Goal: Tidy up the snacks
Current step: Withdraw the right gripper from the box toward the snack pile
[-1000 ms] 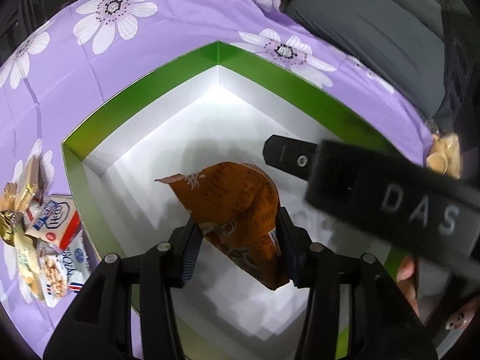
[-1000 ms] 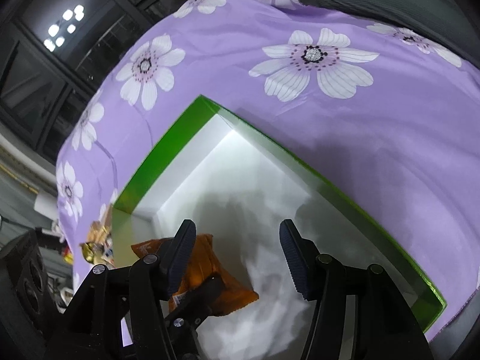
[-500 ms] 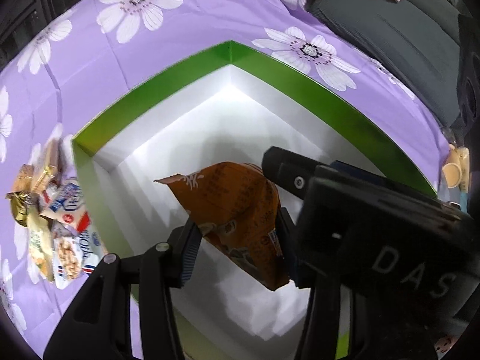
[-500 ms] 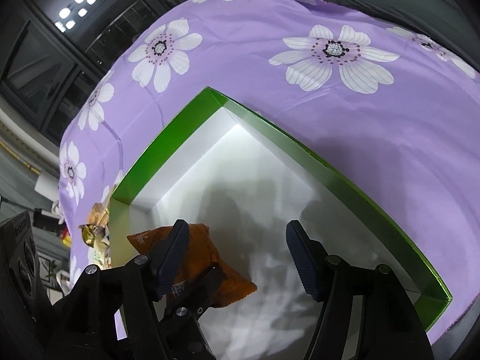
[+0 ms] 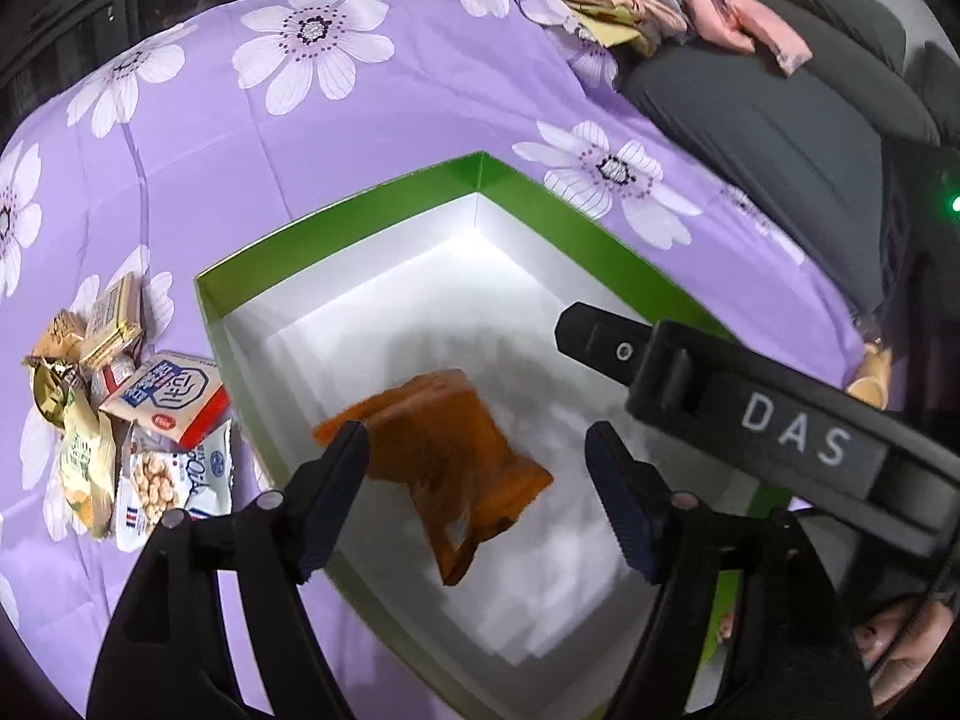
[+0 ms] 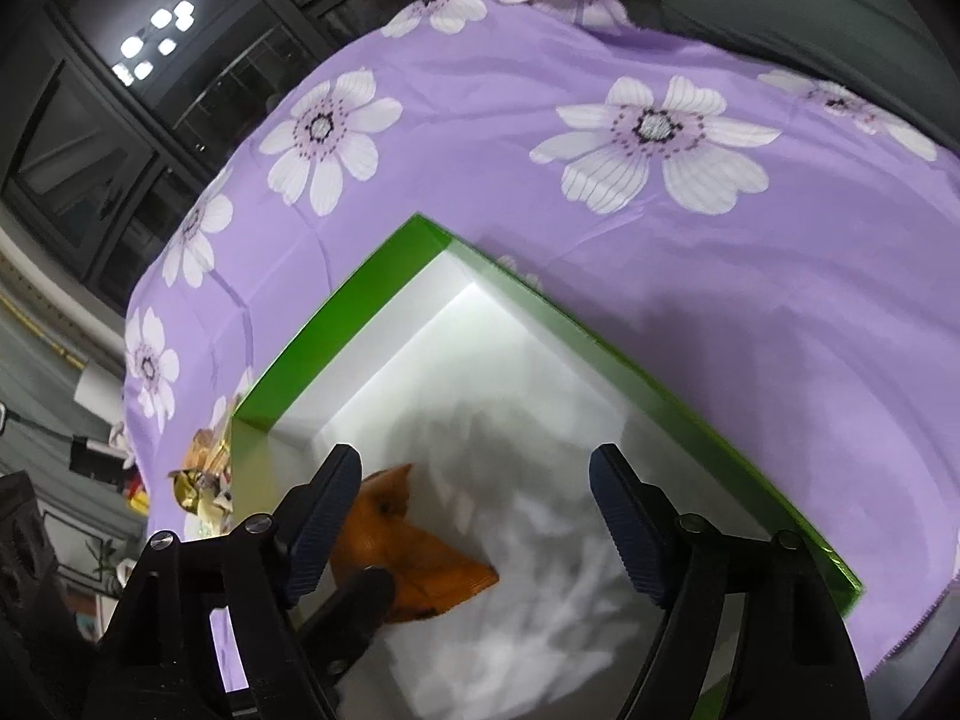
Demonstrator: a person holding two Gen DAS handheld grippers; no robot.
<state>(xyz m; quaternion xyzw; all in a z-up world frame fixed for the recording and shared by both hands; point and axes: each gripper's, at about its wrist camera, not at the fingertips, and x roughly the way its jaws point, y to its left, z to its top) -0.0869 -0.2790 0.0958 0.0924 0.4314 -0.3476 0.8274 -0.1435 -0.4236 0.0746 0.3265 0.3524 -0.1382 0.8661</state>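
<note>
Now the orange snack packet lies on the white floor of the green-rimmed box, between and just beyond the tips of the left gripper, whose jaws have just been opening and stand spread, no longer pressing it. Its long axis runs on a slant, from the near-left corner toward the lower right in the left wrist view. The right gripper has also just been opening and holds nothing; only white box floor shows between its jaws, and the packet sits off to its left, by the left finger. For the next piece, the pile of loose snack packets on the purple flowered cloth lies outside the box's left wall, nearer the left gripper, so that hand looks better placed to fetch. The packet is blurred, so whether it has fully settled I cannot tell. Its print is unreadable, and the near box wall is hidden behind the gripper bodies.
</note>
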